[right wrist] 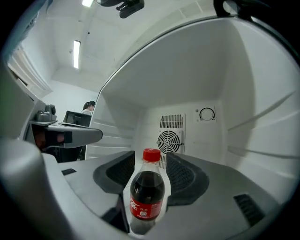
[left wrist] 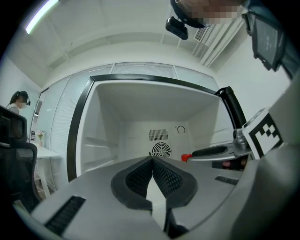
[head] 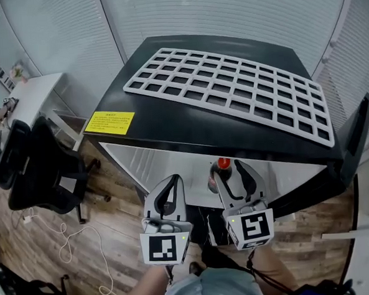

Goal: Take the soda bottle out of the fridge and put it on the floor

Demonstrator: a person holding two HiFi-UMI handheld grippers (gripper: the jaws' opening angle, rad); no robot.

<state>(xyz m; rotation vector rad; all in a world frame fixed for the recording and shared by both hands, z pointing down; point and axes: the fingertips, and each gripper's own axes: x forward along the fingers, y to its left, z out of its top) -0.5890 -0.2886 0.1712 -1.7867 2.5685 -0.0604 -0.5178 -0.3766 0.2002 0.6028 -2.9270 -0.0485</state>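
The fridge (head: 170,123) stands open, its white inside facing both tools. At its mouth the left hand-held gripper (left wrist: 152,160) is clenched on nothing, jaws tip to tip. The right hand-held gripper (right wrist: 150,164), the nearer of the 2, points into the fridge, released, its jaws spread either side of the soda bottle (right wrist: 147,192) without pressing it. The bottle stands upright inside the fridge, straight ahead between those jaws, long axis vertical: clear plastic, dark cola, red cap, red label.
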